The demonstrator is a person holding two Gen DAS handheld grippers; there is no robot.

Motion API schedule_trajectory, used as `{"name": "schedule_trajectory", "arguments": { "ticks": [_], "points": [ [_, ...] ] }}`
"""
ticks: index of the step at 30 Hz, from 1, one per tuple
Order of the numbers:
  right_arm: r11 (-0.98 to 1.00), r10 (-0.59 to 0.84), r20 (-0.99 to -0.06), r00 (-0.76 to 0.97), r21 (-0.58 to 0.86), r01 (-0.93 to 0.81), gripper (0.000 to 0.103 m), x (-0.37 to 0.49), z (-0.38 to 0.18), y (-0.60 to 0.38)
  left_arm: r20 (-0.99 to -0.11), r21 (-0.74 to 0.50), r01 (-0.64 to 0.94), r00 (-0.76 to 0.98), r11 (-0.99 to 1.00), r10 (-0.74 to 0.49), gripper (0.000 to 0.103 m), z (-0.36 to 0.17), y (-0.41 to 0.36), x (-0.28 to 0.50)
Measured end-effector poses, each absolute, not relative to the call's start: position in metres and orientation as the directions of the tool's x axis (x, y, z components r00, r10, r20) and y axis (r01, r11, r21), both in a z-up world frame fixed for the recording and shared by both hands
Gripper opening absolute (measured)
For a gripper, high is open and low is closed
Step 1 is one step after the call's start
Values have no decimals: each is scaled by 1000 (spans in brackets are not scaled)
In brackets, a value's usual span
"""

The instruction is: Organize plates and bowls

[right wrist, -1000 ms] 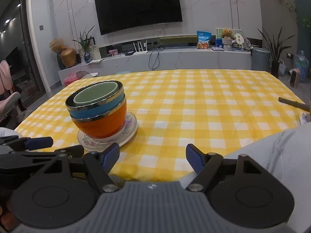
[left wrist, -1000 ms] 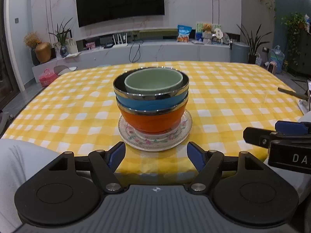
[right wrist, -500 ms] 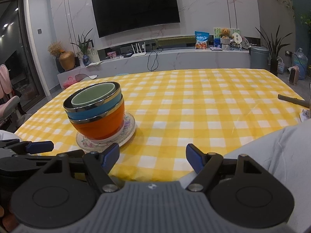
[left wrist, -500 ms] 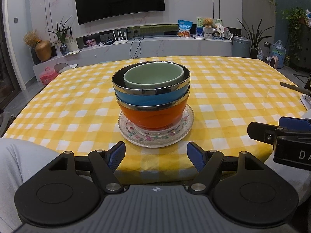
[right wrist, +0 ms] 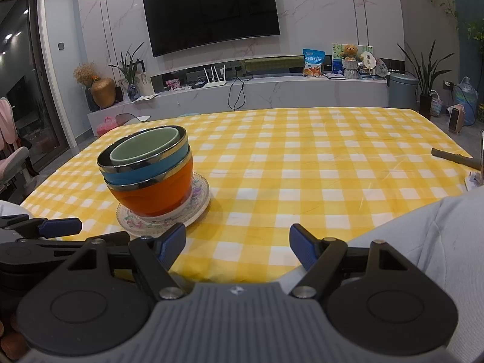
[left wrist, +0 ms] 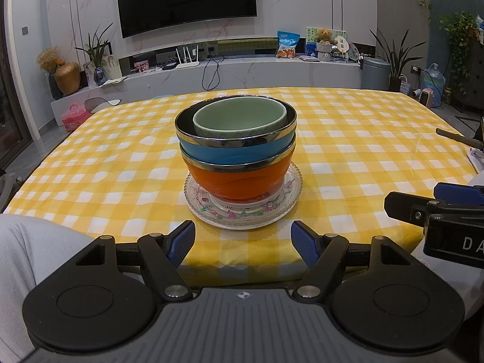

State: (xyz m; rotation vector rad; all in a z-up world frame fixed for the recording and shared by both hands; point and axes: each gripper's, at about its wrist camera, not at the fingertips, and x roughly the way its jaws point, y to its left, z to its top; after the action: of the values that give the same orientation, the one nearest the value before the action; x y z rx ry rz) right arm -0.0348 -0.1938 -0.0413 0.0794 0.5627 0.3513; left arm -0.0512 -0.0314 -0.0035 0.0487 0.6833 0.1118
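Note:
A stack stands near the table's front edge: a pale green bowl nested in a blue bowl, that in an orange bowl, all on a flowered glass plate. My left gripper is open, held back off the table edge in front of the stack, nothing between its fingers. In the right wrist view the green bowl, blue bowl, orange bowl and plate sit to the left. My right gripper is open and empty, right of the stack.
The table wears a yellow checked cloth. A dark stick-like object and a white item lie at the right edge. The person's grey-clad legs flank the grippers. A TV wall and low shelf stand behind.
The bowl stack sits slightly higher in the left wrist view than a second ago; otherwise both grippers stay open and still.

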Motion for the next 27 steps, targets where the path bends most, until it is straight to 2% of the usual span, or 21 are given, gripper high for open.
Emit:
{"name": "schedule_trajectory", "arguments": {
  "ticks": [27],
  "points": [
    [939, 342, -511, 789, 161, -303, 75, -35, -42, -192, -627, 80, -87, 770, 993, 118, 85, -4, -31, -51]
  ]
}}
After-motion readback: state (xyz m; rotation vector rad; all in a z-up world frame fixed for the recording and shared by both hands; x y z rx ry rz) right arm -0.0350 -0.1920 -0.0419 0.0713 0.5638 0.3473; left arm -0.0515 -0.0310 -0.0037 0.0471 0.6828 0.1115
